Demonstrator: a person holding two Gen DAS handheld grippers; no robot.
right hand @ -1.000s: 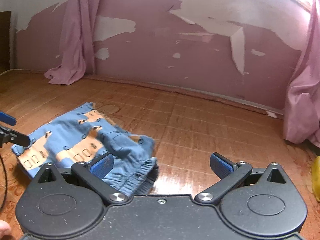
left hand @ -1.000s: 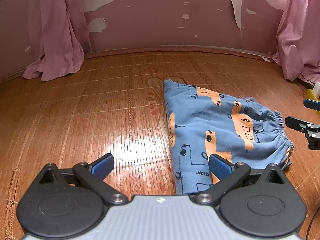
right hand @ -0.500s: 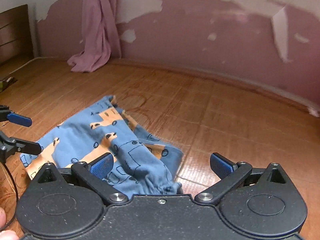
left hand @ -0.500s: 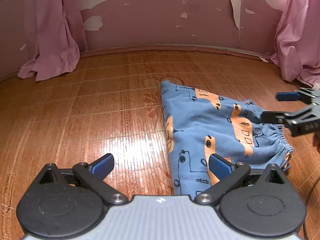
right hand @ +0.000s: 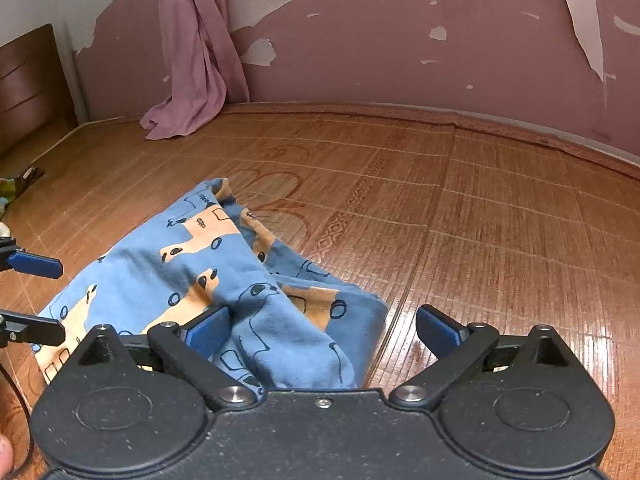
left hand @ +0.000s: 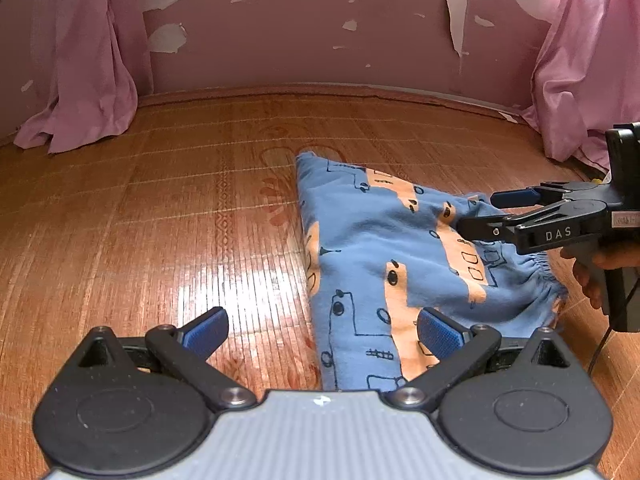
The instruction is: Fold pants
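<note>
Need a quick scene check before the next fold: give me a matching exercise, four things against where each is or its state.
Things:
1. pants
2. left tool
3. right tool
4. pink curtain

Place or state:
A. hanging against the peeling wall
B. open, over the pants' elastic waistband end
C. lying partly folded on the bamboo mat
D. open, at the near edge of the pants, opposite the waistband

Pairs: 1-C, 2-D, 3-B, 4-A

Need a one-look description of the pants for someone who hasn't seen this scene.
Start at the woven bamboo mat below the peeling pink wall. The pants lie flat mid-mat, partly folded. They are the only blue cloth with orange vehicle prints and a gathered elastic waistband; the pink curtains at both sides are plain.
</note>
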